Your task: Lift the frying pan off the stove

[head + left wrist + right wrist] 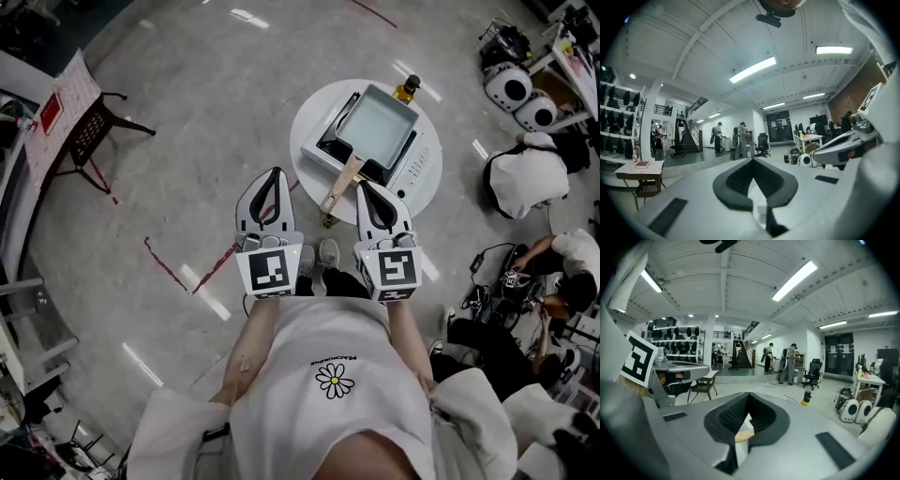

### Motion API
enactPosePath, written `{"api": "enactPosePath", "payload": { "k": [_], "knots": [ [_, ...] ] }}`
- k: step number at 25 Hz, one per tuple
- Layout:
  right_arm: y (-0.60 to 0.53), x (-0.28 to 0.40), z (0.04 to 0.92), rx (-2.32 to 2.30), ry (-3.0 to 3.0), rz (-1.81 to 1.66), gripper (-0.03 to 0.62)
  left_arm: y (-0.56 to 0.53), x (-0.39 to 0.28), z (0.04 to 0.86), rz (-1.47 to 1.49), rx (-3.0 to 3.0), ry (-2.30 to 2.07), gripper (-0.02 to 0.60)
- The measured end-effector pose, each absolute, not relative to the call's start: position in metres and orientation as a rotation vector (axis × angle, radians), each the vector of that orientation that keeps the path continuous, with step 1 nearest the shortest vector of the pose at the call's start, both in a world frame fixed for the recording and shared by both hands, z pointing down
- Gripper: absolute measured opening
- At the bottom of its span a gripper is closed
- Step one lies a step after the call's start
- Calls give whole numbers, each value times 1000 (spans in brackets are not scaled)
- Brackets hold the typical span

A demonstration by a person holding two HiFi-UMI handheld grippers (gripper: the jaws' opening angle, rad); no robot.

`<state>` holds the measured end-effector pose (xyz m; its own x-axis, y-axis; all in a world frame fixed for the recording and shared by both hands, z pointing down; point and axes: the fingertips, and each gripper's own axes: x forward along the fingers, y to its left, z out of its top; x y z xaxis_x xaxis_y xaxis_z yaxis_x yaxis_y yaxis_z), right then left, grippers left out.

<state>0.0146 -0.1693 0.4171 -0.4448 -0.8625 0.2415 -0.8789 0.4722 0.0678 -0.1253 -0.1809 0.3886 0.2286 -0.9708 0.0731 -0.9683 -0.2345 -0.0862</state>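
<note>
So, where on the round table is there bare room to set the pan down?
Little. The stove and pan fill most of the table. Only a narrow bare strip runs along its left rim, beside the stove. The far right is taken by the bottle; the near side is crowded by the pan's handle and the right tongs.

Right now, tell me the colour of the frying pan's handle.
The handle is pale tan wood; head view shows it best.
</note>
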Motion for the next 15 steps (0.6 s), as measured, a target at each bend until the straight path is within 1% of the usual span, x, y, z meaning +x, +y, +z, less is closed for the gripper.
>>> {"api": "enactPosePath", "payload": {
  "k": [15],
  "knots": [
    [-172,20,422,1481,-2487,181,3,-190,-112,386,-191,-2465,1889,-2]
  ]
}}
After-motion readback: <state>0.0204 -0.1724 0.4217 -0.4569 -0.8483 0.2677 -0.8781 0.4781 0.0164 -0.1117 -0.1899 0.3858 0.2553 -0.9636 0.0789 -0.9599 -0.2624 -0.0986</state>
